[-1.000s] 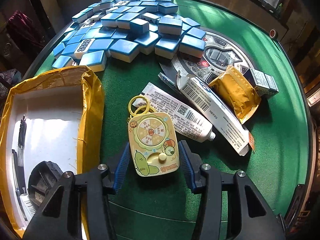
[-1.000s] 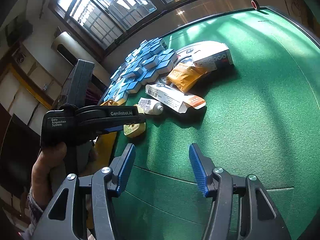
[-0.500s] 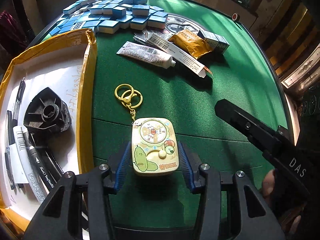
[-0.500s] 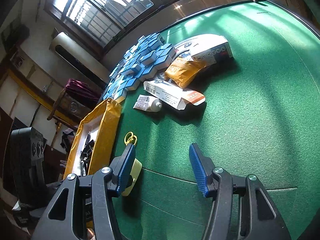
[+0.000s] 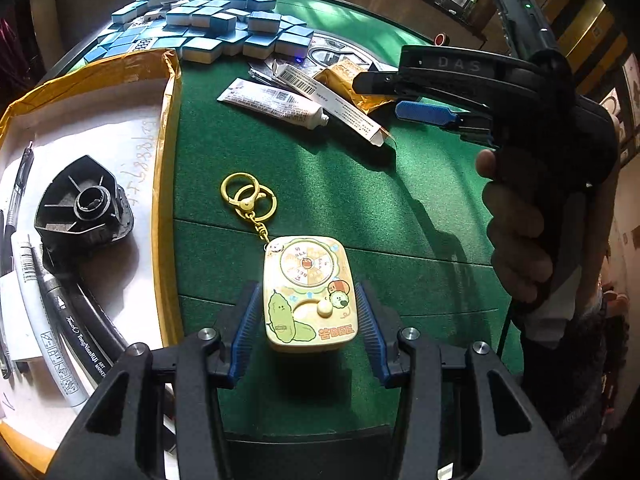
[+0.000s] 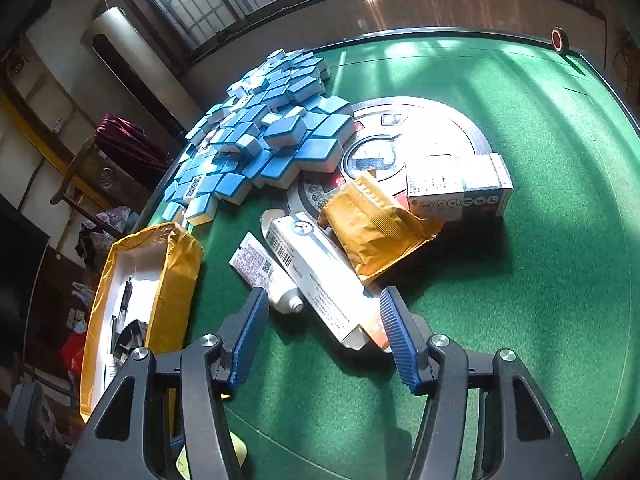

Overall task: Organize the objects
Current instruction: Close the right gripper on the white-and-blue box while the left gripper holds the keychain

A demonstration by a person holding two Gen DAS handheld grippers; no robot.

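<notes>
Nearest in the left wrist view: left gripper (image 5: 305,316), jaws pinching the yellow keychain toy (image 5: 307,292) by its two long sides, over the green worktop (image 5: 400,216). Key rings (image 5: 248,196) trailing from the toy toward 11 o'clock, lying on the felt. At 9 o'clock, an open yellow-walled box (image 5: 170,168) holding a black plastic part (image 5: 82,206) and markers (image 5: 76,328). At 3 o'clock, a hand (image 5: 520,232) around the other tool's grip.

From the right wrist view: right gripper (image 6: 322,334), jaws spread and just widened further, pinching nothing, with the end of a white carton (image 6: 320,280) and the cap of a white tube (image 6: 266,274) lying between the pads. Beyond, at 12 o'clock, an orange packet (image 6: 372,224) resting on the carton, then a small printed box (image 6: 460,188). Farthest, at 11 o'clock, a heap of blue mahjong tiles (image 6: 272,140).
</notes>
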